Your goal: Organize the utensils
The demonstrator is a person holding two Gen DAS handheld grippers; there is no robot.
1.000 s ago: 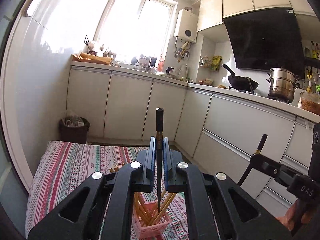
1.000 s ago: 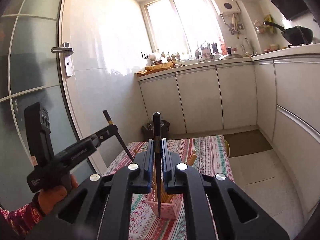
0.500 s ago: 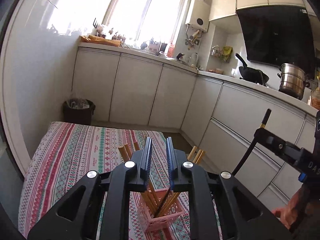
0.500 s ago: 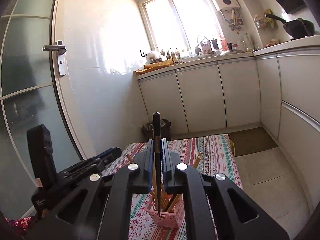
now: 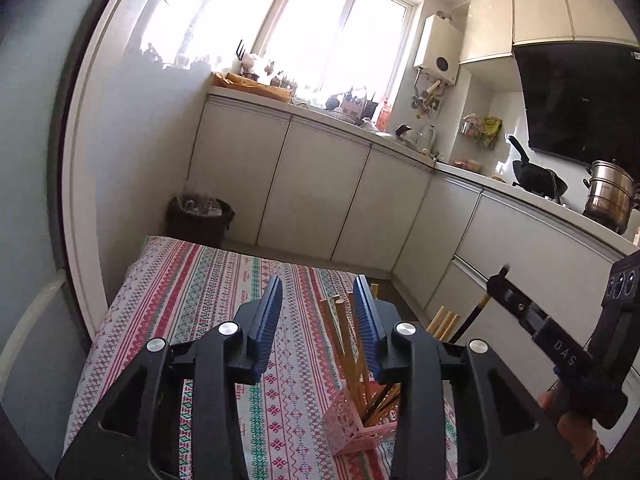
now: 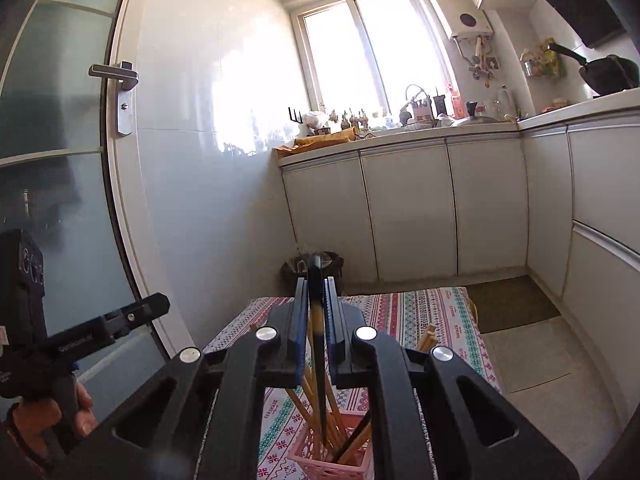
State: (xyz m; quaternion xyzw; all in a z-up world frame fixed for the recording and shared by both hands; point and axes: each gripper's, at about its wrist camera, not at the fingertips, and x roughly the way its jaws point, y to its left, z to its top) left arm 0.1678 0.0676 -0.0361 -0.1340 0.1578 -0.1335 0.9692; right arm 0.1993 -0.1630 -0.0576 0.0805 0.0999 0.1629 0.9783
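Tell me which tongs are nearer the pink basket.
Right. The right tongs sit directly above the basket, their black chopstick reaching into it. The left tongs, opening and empty, are off to its left.

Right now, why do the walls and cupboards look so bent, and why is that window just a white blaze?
Left wrist view: the fisheye lens bows the cabinets and door frame; the window is blown out by daylight, so nothing outside shows. Right wrist view: same curving at the edges, glare spreads from the window over the glossy wall tiles, dark corners ring the picture.
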